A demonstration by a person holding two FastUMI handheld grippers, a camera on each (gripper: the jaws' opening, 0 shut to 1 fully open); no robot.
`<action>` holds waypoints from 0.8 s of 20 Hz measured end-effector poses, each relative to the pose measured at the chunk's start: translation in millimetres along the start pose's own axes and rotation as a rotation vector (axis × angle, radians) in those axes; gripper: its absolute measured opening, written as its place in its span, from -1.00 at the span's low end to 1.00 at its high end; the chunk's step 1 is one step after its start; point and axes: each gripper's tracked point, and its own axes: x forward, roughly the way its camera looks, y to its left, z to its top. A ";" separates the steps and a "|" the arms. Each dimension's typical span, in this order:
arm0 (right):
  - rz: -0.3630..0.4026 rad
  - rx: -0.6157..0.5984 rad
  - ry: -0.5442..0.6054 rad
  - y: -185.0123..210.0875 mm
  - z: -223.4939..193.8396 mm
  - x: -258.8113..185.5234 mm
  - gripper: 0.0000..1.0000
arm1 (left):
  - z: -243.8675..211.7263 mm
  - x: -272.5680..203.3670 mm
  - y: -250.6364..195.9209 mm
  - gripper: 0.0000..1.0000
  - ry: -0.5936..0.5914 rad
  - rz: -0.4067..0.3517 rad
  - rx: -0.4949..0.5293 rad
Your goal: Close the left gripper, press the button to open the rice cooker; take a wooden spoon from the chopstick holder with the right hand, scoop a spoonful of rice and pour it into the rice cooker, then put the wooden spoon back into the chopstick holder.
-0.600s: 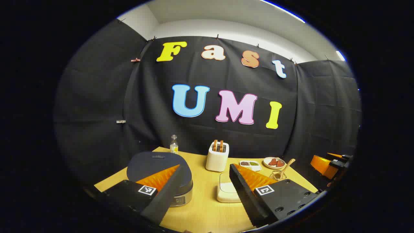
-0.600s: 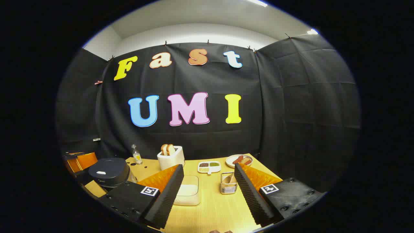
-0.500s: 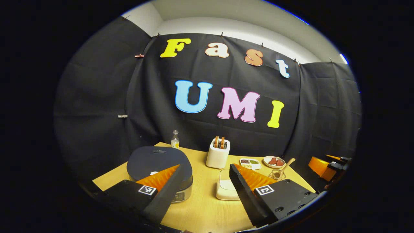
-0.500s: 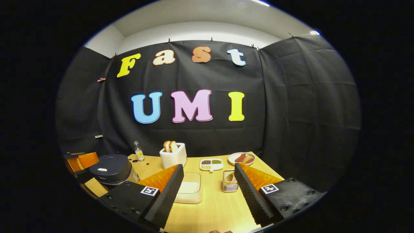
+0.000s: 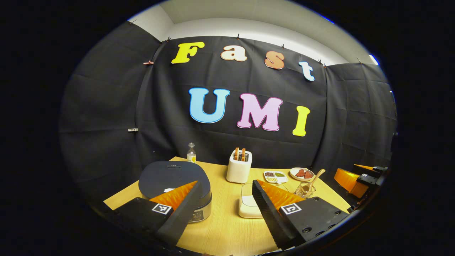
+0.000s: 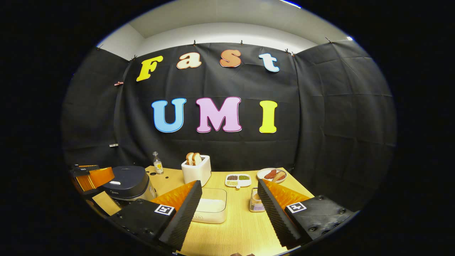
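Note:
The dark rice cooker [image 5: 173,179] sits lid down at the table's left, just beyond my left gripper [image 5: 225,202], which is open and empty. The same rice cooker [image 6: 124,183] appears at the left of the right gripper view. A wooden spoon [image 5: 314,179] leans out of the wire chopstick holder [image 5: 304,191] on the right. A clear container of rice [image 6: 210,209] lies straight ahead of my open, empty right gripper [image 6: 231,204], with the chopstick holder [image 6: 256,203] partly behind its right finger. The other gripper [image 5: 355,177] hovers far right.
On the yellow wooden table [image 6: 234,233] stand a white toaster with bread [image 6: 196,170], a small bottle [image 6: 158,167], a divided white dish of spices [image 6: 237,180] and a plate of sausages [image 6: 272,175]. Black cloth walls close in behind and on both sides.
Both views have shifted slightly; the right gripper view has swung a little left, so the table items sit further right. Both grippers stay open and nothing has been touched.

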 end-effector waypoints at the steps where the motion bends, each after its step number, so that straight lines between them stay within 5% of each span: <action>1: -0.010 0.004 0.001 -3.7 -0.8 -0.3 0.96 | -0.1 0.5 -1.1 0.92 -0.001 -0.005 0.006; 7: -0.059 0.027 0.013 -15.8 -2.3 -0.3 0.96 | 11.1 3.8 -3.7 0.92 -0.041 -0.048 0.022; 16: -0.076 0.023 0.048 -20.8 -10.1 -1.4 0.97 | 41.1 24.9 35.3 0.90 -0.055 0.009 0.017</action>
